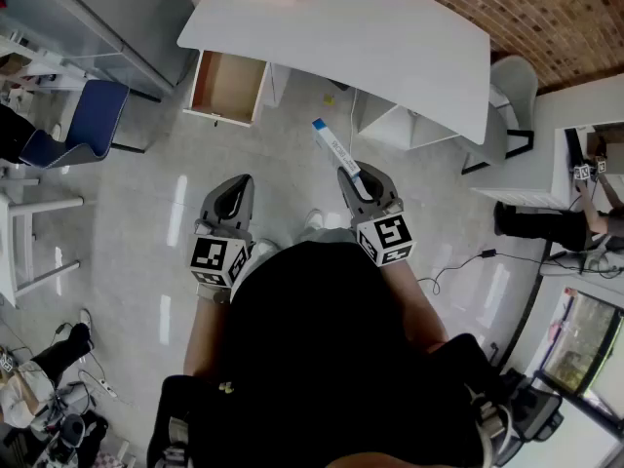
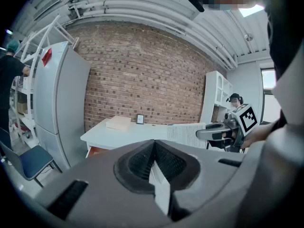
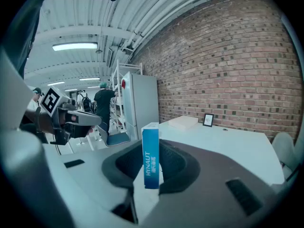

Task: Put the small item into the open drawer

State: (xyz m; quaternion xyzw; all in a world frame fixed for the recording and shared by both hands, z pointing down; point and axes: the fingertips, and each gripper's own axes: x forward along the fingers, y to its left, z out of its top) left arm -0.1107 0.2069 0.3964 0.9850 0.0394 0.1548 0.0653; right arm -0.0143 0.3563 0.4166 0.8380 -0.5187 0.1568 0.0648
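The left gripper (image 1: 237,183) and right gripper (image 1: 353,178) point forward side by side, slightly down. Left jaws meet, empty. Right jaws clamp a box (image 1: 331,144).

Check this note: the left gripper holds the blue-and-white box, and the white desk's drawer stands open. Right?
Wrong gripper. The right gripper holds the blue-and-white box; the left gripper has nothing between its jaws. The right gripper view shows it. The white desk does have its drawer open.
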